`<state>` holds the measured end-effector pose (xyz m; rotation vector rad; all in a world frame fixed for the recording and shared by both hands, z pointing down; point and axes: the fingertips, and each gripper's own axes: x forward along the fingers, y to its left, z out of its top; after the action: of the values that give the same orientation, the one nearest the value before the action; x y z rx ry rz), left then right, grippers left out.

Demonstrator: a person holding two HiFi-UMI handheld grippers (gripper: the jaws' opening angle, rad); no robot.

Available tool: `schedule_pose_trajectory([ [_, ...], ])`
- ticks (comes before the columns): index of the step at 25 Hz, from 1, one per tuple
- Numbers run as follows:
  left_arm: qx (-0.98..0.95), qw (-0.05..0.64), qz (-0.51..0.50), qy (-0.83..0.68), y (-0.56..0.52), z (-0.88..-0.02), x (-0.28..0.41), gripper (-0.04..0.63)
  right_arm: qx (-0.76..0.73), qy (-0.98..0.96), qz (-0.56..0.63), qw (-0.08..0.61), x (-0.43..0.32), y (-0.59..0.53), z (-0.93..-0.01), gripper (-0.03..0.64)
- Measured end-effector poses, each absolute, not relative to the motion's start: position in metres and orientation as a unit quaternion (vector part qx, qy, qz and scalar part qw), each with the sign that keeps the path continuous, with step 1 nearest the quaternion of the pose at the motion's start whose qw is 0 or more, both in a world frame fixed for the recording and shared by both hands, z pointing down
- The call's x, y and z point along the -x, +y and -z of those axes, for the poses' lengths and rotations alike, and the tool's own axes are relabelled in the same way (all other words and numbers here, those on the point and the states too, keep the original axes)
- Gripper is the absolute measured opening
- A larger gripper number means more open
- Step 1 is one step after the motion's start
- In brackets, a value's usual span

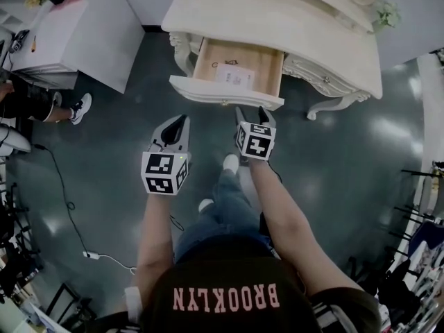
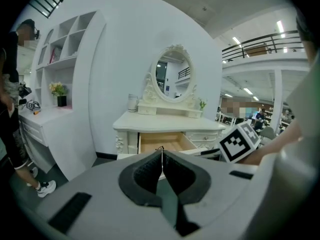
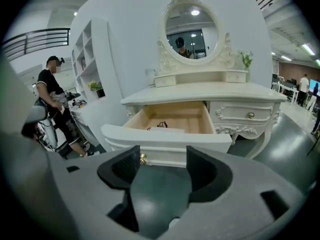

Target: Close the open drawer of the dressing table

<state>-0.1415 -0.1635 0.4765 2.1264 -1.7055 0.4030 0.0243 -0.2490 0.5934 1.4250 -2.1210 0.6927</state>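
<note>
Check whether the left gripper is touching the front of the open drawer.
Apart. In the head view, a strip of dark floor shows between the tips of the left gripper and the drawer front.

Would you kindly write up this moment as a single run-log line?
drawer: open, not yet pushed | left gripper: shut, empty | right gripper: open, empty, aimed at drawer

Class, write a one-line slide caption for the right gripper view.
Open, empty right gripper faces the pulled-out drawer of the dressing table, gold knob beside one finger.
</note>
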Motion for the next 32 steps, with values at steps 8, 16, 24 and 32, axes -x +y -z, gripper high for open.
schedule_pose_trajectory([
  [8, -0.749, 0.207, -0.162, -0.608, -0.189, -0.5, 0.142, 0.005, -0.518, -0.757, -0.286, 0.278, -0.017, -0.272, -0.636, 0.253],
  [16, -0.741, 0.219, -0.17, -0.612, -0.203, -0.512, 0.139, 0.005, -0.522, -0.749, -0.303, 0.274, -0.019, -0.292, -0.644, 0.253],
  [24, -0.724, 0.226, -0.168, -0.63, -0.22, -0.511, 0.135, 0.005, -0.5, -0.76, -0.301, 0.288, -0.019, -0.307, -0.644, 0.253],
  [32, -0.719, 0.224, -0.173, -0.634, -0.232, -0.507, 0.128, 0.005, -0.493, -0.765, -0.297, 0.29, -0.017, -0.319, -0.644, 0.253],
])
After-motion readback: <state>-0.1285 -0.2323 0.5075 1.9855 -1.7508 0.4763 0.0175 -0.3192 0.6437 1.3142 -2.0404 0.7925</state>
